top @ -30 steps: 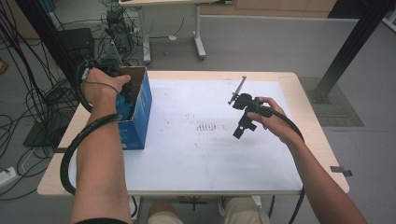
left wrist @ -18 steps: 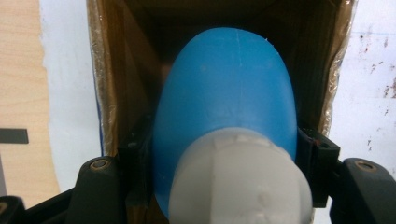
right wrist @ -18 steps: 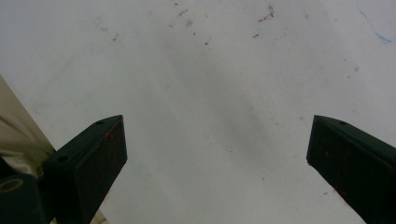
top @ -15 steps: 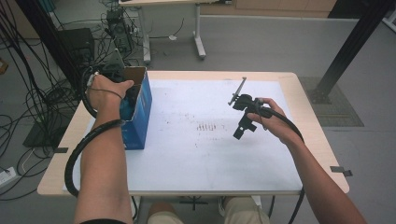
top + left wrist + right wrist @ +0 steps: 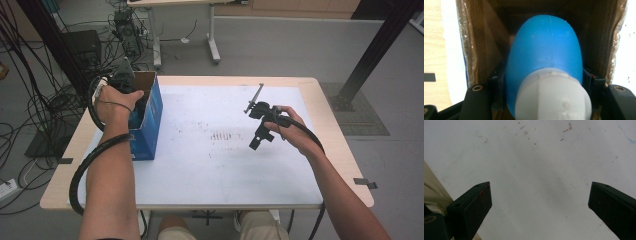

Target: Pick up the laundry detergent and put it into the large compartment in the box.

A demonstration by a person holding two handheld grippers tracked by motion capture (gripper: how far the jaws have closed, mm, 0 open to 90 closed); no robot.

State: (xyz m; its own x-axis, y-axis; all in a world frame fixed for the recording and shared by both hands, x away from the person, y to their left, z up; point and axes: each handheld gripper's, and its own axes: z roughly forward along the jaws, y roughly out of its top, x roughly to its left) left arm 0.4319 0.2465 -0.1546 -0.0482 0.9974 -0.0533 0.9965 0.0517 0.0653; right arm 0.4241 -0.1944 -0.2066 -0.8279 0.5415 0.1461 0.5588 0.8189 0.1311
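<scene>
A blue bottle (image 5: 546, 50) with a white cap (image 5: 552, 97) sits between the jaws of my left gripper (image 5: 545, 82), which is shut on its sides. Bottle and jaws are down inside an open cardboard box (image 5: 474, 50) with brown inner walls. From the high view the box (image 5: 147, 125) is blue outside and stands at the table's left, with my left hand and gripper (image 5: 131, 95) reaching into its top. My right gripper (image 5: 256, 122) hovers over the white mat (image 5: 215, 165) right of centre. It is open (image 5: 539, 202), with nothing between its jaws.
The white mat covers most of a wooden table (image 5: 340, 145). Faint dark marks (image 5: 222, 135) dot the mat's middle. Cables (image 5: 30, 110) crowd the floor at left, a second table's legs (image 5: 212, 45) stand behind, and a black post (image 5: 375, 50) rises at right.
My left hand has moved a little to the right and down into the box. The right gripper has stayed where it was.
</scene>
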